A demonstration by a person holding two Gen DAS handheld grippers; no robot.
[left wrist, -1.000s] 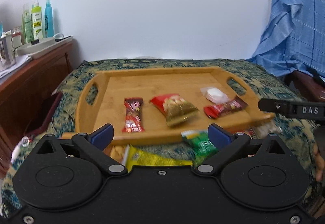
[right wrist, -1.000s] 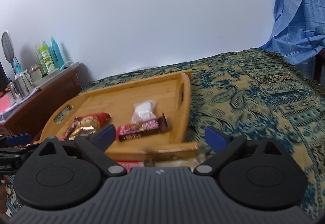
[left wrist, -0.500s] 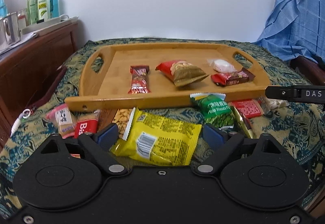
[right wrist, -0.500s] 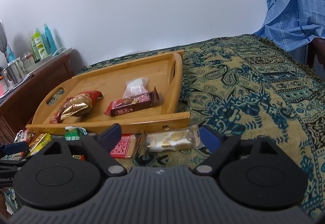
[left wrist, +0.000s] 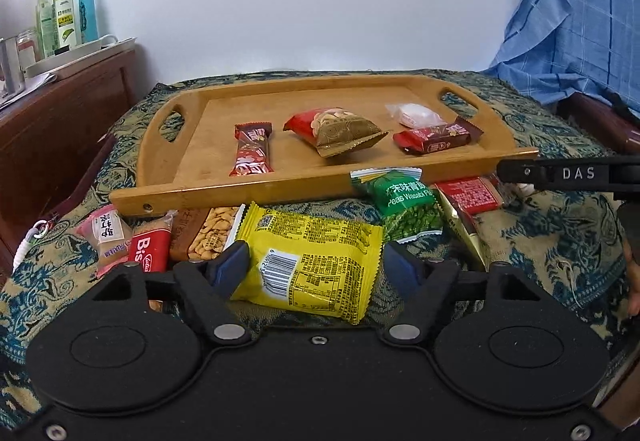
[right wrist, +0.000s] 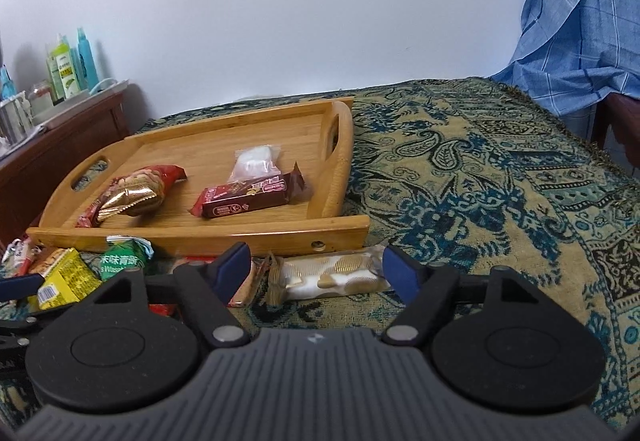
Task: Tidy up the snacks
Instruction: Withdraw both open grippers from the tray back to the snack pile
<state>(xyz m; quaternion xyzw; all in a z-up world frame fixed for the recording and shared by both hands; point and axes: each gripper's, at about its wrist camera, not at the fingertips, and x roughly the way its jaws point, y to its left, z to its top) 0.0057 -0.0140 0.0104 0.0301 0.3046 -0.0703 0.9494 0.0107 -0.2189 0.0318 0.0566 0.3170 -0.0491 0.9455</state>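
Observation:
A wooden tray [left wrist: 224, 193] on the patterned cloth holds a dark red bar [left wrist: 252, 155], a red and gold peanut bag [left wrist: 336, 129], a white packet [left wrist: 414, 115] and another red bar [left wrist: 436, 135]. In front of it lie loose snacks. My left gripper [left wrist: 316, 267] is low over a yellow packet [left wrist: 320, 237]. Its jaws are closing, with the packet between them and a small gap at the right pad. My right gripper [right wrist: 316, 271] straddles a clear packet of gold and white biscuits [right wrist: 332, 275]. Its jaws are closing too, and neither pad presses on the packet.
Beside the yellow packet lie a green pea packet [left wrist: 408, 201], a red packet [left wrist: 472, 193], a peanut bar [left wrist: 208, 233] and a red biscuit pack [left wrist: 146, 249]. A wooden cabinet with bottles [left wrist: 64, 17] stands left. Blue checked cloth [left wrist: 580, 21] hangs at the right.
Both grippers have come down toward the snacks in front of the tray and their jaws have narrowed. The yellow packet and the biscuit packet now lie between the fingers.

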